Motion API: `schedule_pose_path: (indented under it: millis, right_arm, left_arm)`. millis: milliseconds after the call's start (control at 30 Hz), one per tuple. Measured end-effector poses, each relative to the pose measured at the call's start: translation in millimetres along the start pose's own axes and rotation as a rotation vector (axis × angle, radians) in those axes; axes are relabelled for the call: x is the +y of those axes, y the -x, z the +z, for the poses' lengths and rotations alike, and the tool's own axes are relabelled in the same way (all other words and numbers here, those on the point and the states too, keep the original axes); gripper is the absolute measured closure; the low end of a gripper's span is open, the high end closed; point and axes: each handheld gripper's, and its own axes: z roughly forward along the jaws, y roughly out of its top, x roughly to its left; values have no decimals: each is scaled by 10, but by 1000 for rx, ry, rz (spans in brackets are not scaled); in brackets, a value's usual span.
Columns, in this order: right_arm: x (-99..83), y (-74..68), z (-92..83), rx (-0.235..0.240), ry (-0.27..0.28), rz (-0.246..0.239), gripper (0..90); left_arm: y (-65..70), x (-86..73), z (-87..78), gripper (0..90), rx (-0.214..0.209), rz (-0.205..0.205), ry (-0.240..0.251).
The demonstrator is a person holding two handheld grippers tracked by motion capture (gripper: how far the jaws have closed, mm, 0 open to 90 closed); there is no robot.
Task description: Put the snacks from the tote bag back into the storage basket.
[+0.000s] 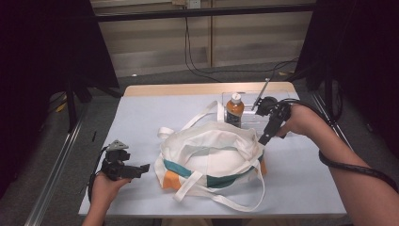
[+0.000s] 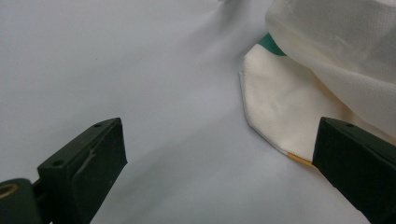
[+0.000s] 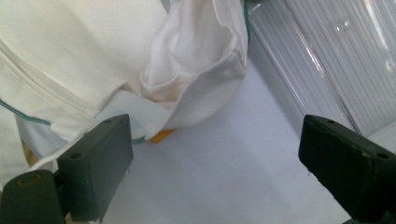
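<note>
A white cloth tote bag [image 1: 214, 155] with green and orange patches lies slumped in the middle of the table, its straps spread out. My left gripper [image 1: 143, 167] rests low at the table's front left, open, its jaws pointing at the bag's left corner [image 2: 275, 107] with nothing between them. My right gripper [image 1: 263, 139] hangs open just above the bag's right rim [image 3: 205, 74], jaws wide apart and empty. A brown bottle with a white cap [image 1: 234, 110] stands behind the bag inside a clear plastic tray [image 1: 254, 120].
The light blue table top [image 1: 141, 117] has bare room to the left and right of the bag. The clear tray's ribbed wall [image 3: 317, 60] lies close to my right gripper. Black frames and cables stand beyond the table's far edge.
</note>
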Motion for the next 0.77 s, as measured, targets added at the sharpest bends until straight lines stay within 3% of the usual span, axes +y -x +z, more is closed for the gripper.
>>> schedule_pose_path:
  millis: [233,500,600,767]
  right_arm:
    - [-206,-9,67,-2,9,6,96]
    - [-449,-9,182,-6,12,16,94]
    - [-533,-7,236,0,29,29,91]
    - [-687,-36,348,5,90,51,89]
  left_arm:
    - [-1,12,8,26,1,15,-12]
    - [-10,25,20,26,5,-1,0]
    - [-23,29,16,26,3,4,-11]
    - [-30,66,-32,26,9,2,12]
